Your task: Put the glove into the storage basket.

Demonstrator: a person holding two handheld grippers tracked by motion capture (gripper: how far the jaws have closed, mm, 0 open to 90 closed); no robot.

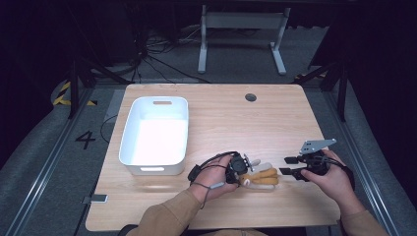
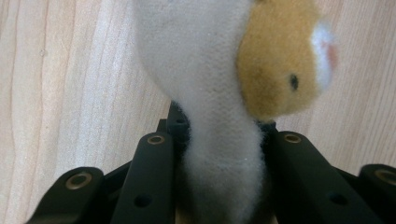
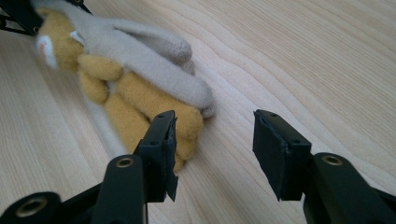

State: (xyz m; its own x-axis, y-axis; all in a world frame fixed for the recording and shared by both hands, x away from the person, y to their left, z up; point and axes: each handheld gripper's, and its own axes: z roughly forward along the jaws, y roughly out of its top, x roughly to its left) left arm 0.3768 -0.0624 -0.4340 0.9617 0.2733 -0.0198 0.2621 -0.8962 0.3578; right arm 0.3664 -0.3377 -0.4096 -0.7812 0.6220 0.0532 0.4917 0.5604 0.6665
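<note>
At the left of the pale wooden table (image 1: 216, 118) stands a white rectangular plastic bin (image 1: 129, 132) with handle slots, open side up and nothing visible inside it; it sits within easy reach of the left hand, which suggests it is the place where the toy is meant to go.

Just right of the bin's near corner, the left gripper (image 1: 239, 167) lies low over the tabletop, pointing toward the right. Its jaws are drawn in around a cream and ochre plush rabbit (image 1: 260, 176) that lies on its side on the wood near the front edge. In the left gripper view the two black jaws press on a narrow cream part of the plush rabbit (image 2: 219, 154), squeezing it in at the waist of the grip, with the ochre head just beyond. That hold looks firm enough to lift.

Farther right, the right gripper (image 1: 290, 165) points left at the toy's far end. Its jaws stand spread, one tip just beside the ochre foot of the plush rabbit (image 3: 140, 93), and nothing is pinched between them. It seems to be waiting as a steadying hand.
</note>
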